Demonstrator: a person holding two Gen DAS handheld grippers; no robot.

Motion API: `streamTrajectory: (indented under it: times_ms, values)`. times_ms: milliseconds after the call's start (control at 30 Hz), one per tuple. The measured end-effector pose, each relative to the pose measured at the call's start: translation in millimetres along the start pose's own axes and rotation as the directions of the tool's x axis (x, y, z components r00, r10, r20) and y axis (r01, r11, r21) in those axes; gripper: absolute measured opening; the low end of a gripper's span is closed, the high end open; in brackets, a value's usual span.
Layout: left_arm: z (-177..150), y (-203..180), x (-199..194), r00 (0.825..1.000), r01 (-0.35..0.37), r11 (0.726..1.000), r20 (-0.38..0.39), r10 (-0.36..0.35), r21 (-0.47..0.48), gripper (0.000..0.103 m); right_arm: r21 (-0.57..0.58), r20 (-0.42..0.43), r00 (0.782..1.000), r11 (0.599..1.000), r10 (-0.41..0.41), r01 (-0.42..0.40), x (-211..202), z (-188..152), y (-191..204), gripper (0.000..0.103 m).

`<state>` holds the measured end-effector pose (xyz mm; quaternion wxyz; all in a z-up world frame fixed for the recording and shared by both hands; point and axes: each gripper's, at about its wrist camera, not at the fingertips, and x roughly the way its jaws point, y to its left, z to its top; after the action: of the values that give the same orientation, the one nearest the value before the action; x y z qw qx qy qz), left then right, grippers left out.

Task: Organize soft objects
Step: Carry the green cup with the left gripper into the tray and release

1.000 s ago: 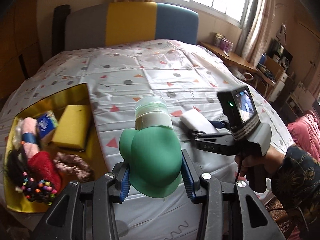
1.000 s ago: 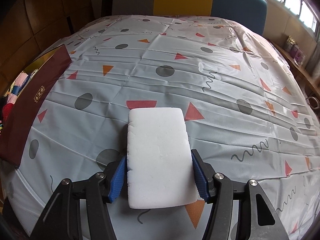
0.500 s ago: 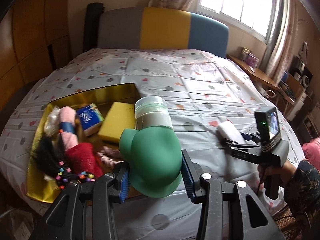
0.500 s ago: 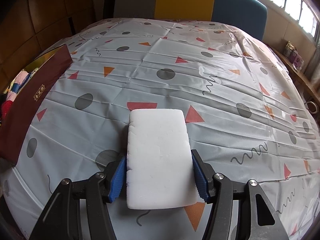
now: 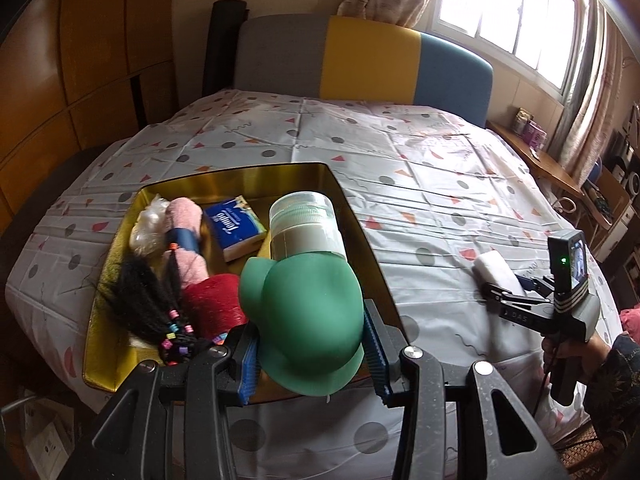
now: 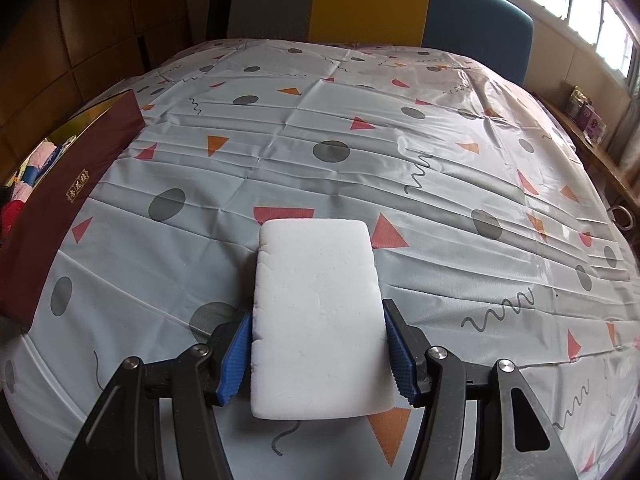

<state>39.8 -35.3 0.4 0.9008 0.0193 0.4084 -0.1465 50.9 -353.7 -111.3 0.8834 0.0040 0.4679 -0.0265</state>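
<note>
My left gripper (image 5: pixel 310 350) is shut on a soft green silicone bottle (image 5: pixel 306 308) with a pale cap (image 5: pixel 303 220), held over the near right part of the gold tray (image 5: pixel 362 240). In the tray lie a pink rolled cloth (image 5: pixel 185 236), a blue tissue pack (image 5: pixel 234 230), a red yarn bundle (image 5: pixel 214 302), a black beaded hairpiece (image 5: pixel 148 312) and a white plastic wad (image 5: pixel 150 224). My right gripper (image 6: pixel 318 354) is shut on a white foam sponge (image 6: pixel 316 320) above the patterned sheet; the sponge (image 5: pixel 494 270) also shows in the left wrist view at right.
The bed sheet (image 6: pixel 360 152) with triangles and dots fills the scene. The tray's dark red outer wall (image 6: pixel 68 196) stands at the left in the right wrist view. A headboard (image 5: pixel 360 60) is at the back, a wooden shelf (image 5: pixel 548 160) at right. A person's hand (image 5: pixel 572 356) grips the right tool.
My left gripper has carried the green bottle leftward, from over the sheet to over the tray. The right gripper and its sponge have stayed put.
</note>
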Motion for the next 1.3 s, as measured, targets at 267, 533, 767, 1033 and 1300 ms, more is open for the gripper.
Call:
streamTrajectory:
  times_ms: [267, 533, 767, 1033, 1300]
  values:
    - [-4.7, 16.8, 1.7, 0.999, -0.032, 0.999, -0.01, 0.032, -0.027, 0.044, 0.0, 0.0, 1.0, 1.0, -0.001, 0.001, 0.0, 0.0, 0.1, 0.06]
    - [-13.2, 55.3, -3.9, 0.998, -0.069, 0.993, -0.022, 0.067, -0.092, 0.044, -0.003, 0.003, 1.0, 1.0, -0.002, 0.002, 0.3, 0.8, 0.0, 0.06]
    - [-22.2, 113.2, -16.3, 0.992, -0.127, 0.967, -0.025, 0.125, -0.222, 0.044, -0.003, 0.003, 1.0, 1.0, -0.002, 0.002, 0.4, 0.3, 0.0, 0.06]
    - [-17.6, 135.4, -10.6, 0.997, -0.072, 0.943, -0.046, 0.06, -0.325, 0.044, -0.007, 0.003, 1.0, 1.0, -0.004, 0.004, 1.0, 1.3, -0.6, 0.06]
    - [14.1, 104.6, 28.8, 0.995, 0.048, 0.943, -0.07, -0.075, -0.329, 0.044, -0.014, 0.002, 1.0, 1.0, -0.008, 0.008, 1.5, 2.2, -0.2, 0.06]
